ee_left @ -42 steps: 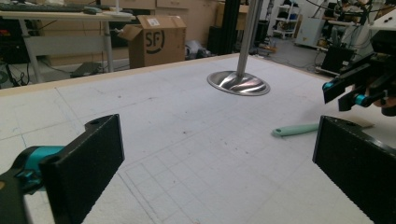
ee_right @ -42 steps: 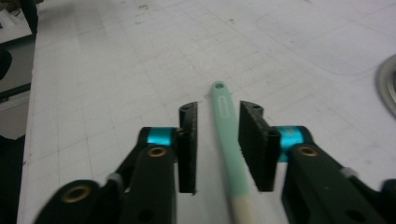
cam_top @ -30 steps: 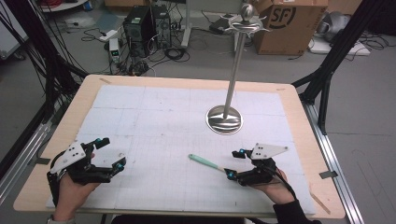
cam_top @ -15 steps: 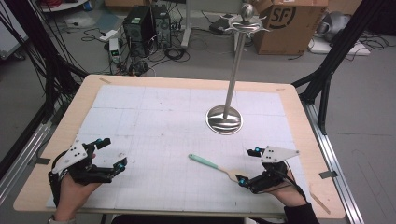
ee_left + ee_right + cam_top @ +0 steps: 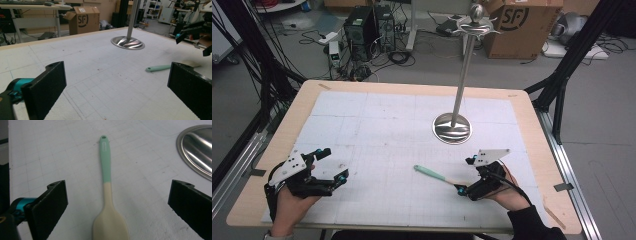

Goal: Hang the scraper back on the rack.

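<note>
stand: metal pole stand (image 5: 452, 127) on white gridded mat (image 5: 377, 125) | floor: cardboard box (image 5: 522, 22), computer tower (image 5: 362, 25)

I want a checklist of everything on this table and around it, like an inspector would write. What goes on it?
Surface: wooden table under a white gridded mat, with small specks.
Job's things: spatula, mint handle and cream blade, lying flat in front of the right gripper.
Clutter: tall metal stand on a round shiny base, right of centre.
Grippers: left gripper open, nothing between its jaws. Right gripper open; its jaws have just been opening, the spatula blade lies between them untouched.
Cables: one trails from the right gripper over the hand; a tangle on the floor beyond the table.
Surroundings: cardboard box, computer tower, black frame posts.
</note>
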### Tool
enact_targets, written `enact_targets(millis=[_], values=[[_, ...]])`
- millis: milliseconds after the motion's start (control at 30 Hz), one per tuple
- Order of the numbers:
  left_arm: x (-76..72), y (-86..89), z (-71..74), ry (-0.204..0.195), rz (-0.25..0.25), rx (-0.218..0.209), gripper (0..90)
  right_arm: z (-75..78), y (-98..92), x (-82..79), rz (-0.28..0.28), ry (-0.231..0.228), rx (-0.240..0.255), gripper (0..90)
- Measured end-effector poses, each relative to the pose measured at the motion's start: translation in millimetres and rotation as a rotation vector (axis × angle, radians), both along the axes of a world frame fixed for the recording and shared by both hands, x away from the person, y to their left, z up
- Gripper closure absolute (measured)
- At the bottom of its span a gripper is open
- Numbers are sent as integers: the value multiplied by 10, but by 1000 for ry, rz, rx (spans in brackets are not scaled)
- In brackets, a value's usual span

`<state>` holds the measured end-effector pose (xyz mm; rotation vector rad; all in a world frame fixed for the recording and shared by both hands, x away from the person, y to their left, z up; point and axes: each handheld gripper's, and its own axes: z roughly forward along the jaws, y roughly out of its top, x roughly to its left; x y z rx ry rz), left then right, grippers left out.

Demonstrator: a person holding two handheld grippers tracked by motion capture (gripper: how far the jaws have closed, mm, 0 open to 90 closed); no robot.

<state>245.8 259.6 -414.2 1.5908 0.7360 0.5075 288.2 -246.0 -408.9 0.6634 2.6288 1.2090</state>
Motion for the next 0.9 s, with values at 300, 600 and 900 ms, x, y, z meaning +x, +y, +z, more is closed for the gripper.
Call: enact_targets(millis=[300, 600, 900], values=[[-4, -2, 1, 0, 1, -2, 26, -19, 224, 132, 49, 61, -127, 145], [-12, -15, 5, 0, -1, -1, 26, -37, 377, 237, 58, 92, -205, 261], [-6, -1, -1, 5, 5, 0, 26, -54, 454, 291, 81, 132, -229, 459]])
